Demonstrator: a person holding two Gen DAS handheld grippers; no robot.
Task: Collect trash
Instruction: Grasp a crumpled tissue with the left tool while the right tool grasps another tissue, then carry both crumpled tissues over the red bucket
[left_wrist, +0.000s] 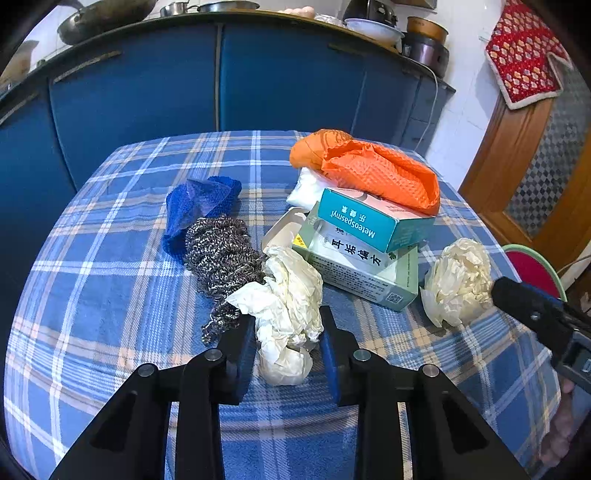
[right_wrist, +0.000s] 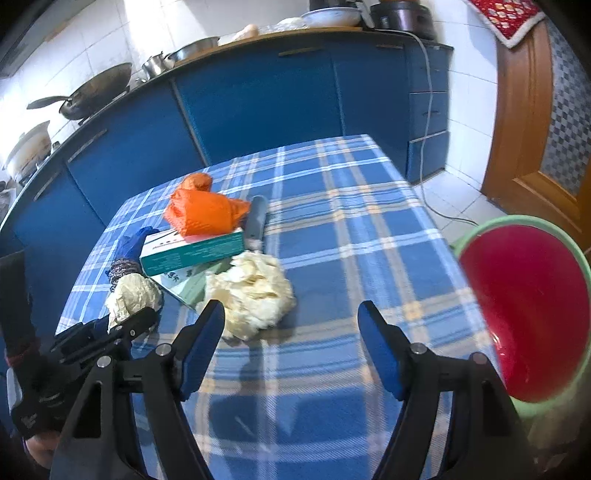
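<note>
A crumpled white paper wad (left_wrist: 286, 310) lies on the blue plaid tablecloth (left_wrist: 110, 280). My left gripper (left_wrist: 288, 343) has a blue pad on each side of it and looks closed on it. A second crumpled paper ball (left_wrist: 458, 280) lies to the right; in the right wrist view this ball (right_wrist: 255, 295) sits just ahead of my open, empty right gripper (right_wrist: 291, 325). A red bin with a green rim (right_wrist: 532, 310) stands at the table's right edge. The left gripper also shows in the right wrist view (right_wrist: 129, 325) with the wad (right_wrist: 133, 295).
Two medicine boxes (left_wrist: 362, 243), an orange cloth (left_wrist: 369, 166), a blue cloth (left_wrist: 199, 206), a steel wool scrubber (left_wrist: 221, 254) and a white bag (left_wrist: 306, 184) crowd the middle of the table. Blue cabinets (left_wrist: 184, 81) stand behind. A wooden door (right_wrist: 528, 122) is at the right.
</note>
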